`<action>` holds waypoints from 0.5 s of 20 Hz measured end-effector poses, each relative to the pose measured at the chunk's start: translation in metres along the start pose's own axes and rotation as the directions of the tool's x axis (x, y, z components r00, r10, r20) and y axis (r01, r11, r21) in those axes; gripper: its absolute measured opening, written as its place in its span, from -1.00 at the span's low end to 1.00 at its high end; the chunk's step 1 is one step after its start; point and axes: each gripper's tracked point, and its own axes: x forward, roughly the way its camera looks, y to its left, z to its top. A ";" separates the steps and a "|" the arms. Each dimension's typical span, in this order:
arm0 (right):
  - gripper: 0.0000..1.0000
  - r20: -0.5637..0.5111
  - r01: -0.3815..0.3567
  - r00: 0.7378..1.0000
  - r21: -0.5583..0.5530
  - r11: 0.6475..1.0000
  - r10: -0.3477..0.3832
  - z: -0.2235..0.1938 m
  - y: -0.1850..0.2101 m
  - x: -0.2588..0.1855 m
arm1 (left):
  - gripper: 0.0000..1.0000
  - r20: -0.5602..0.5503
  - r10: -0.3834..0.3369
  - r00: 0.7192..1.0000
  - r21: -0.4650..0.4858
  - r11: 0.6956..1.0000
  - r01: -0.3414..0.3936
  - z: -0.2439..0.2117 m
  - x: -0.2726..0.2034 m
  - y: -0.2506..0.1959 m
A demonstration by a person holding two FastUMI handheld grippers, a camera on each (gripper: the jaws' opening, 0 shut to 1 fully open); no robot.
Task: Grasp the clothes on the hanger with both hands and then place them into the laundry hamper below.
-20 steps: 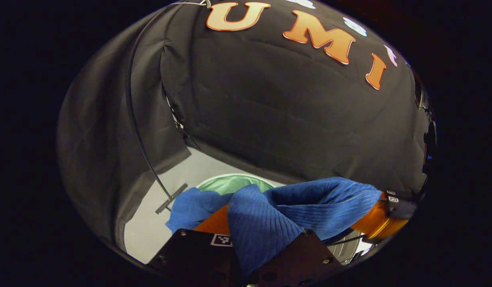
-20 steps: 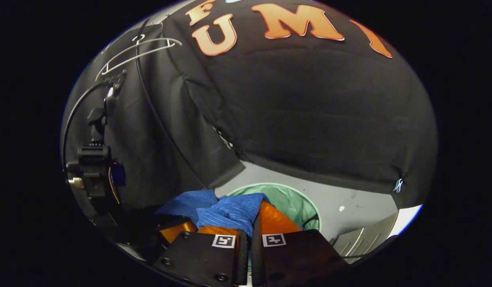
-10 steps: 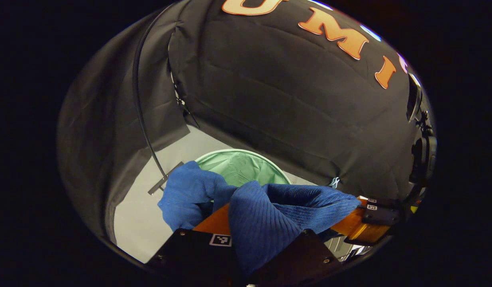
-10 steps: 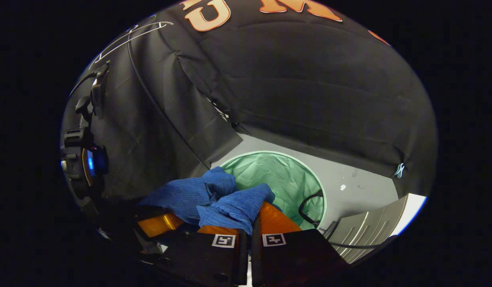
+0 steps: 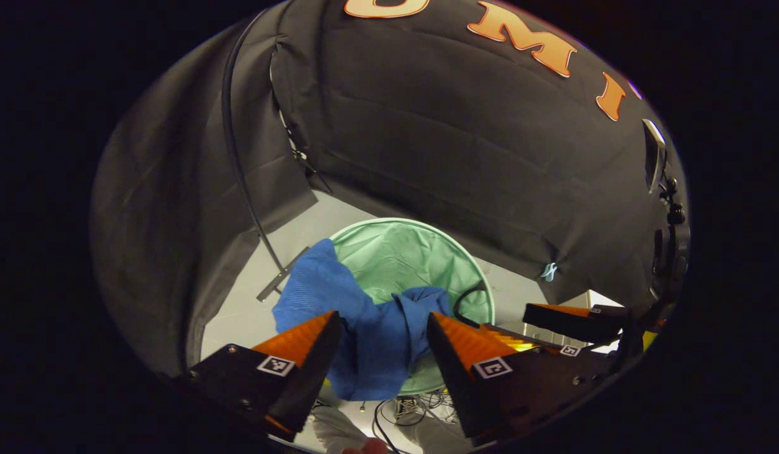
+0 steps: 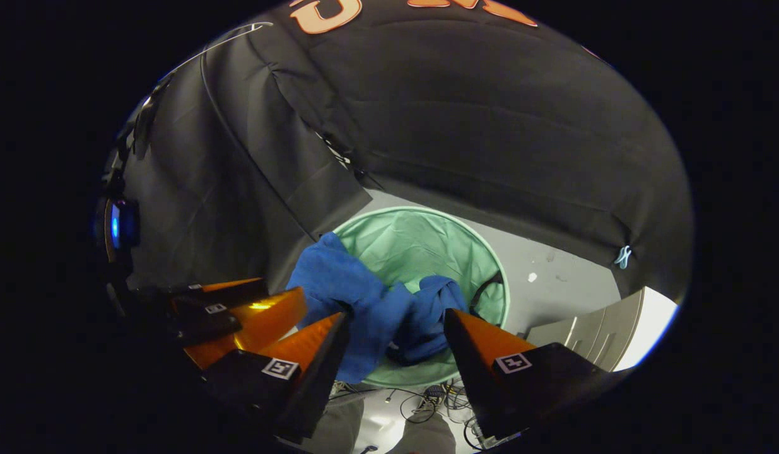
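Left hand-held gripper (image 5: pixel 380 331): its two fingers are standing wide apart, gripping nothing; the blue cloth is showing in the gap between them, below and beyond.
Right hand-held gripper (image 6: pixel 395 331): its fingers are likewise spread apart, pressing on nothing; it is also showing at the right edge of the left gripper view (image 5: pixel 575 321).
Blue garment (image 5: pixel 364 321): a ribbed blue piece of clothing is lying crumpled over the near-left rim of the hamper, part of it sagging inside and part hanging over the outer side; in the right gripper view (image 6: pixel 370 302) it is draping over the same rim.
Laundry hamper (image 5: pixel 421 252): a round, pale green fabric hamper is standing open on the floor, close to the black cloth wall.
Floor (image 6: pixel 553 290): light grey, carrying the hamper; thin cables (image 6: pixel 427 400) are trailing on it near the hamper's near side.
Hanger (image 6: pixel 234 34): a white wire hanger is hanging against the cloth at upper left, bare.
Writing: each finger is carrying a small square black-and-white marker (image 5: pixel 491 367); no readable words on the garment or hamper.
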 end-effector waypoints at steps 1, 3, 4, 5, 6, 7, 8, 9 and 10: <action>0.97 -0.007 -0.006 1.000 0.011 1.000 0.006 -0.005 0.002 -0.001 | 0.75 -0.003 -0.005 1.000 -0.016 1.000 0.005 -0.001 -0.002 0.000; 0.97 -0.001 -0.001 1.000 0.015 1.000 0.001 -0.004 0.002 -0.003 | 0.91 0.003 -0.012 1.000 -0.030 0.999 0.012 -0.001 -0.006 -0.001; 0.97 0.007 0.007 1.000 0.010 1.000 -0.007 -0.004 -0.001 -0.005 | 0.91 0.012 -0.015 1.000 -0.028 1.000 0.015 0.000 -0.008 -0.001; 0.97 0.015 0.010 1.000 0.007 1.000 -0.010 -0.003 -0.002 -0.011 | 0.91 0.025 -0.014 1.000 -0.022 1.000 0.015 0.004 -0.011 -0.001; 0.97 0.022 0.009 1.000 0.010 1.000 -0.009 -0.002 0.000 -0.014 | 0.90 0.043 -0.015 0.999 -0.019 1.000 0.016 0.008 -0.014 -0.002; 0.97 0.032 0.008 0.999 0.013 1.000 -0.008 0.002 0.000 -0.017 | 0.90 0.060 -0.019 0.998 -0.018 1.000 0.020 0.014 -0.019 -0.004; 0.97 0.046 0.008 0.999 0.014 1.000 -0.008 0.006 -0.002 -0.018 | 0.90 0.078 -0.023 0.997 -0.020 1.000 0.024 0.020 -0.023 -0.007; 0.98 0.067 0.007 0.998 0.016 1.000 -0.008 0.014 -0.003 -0.020 | 0.90 0.099 -0.025 0.995 -0.020 0.999 0.027 0.028 -0.029 -0.008; 0.98 0.091 0.007 0.996 0.012 1.000 -0.008 0.024 -0.004 -0.027 | 0.90 0.122 -0.022 0.992 -0.019 1.000 0.025 0.035 -0.034 -0.008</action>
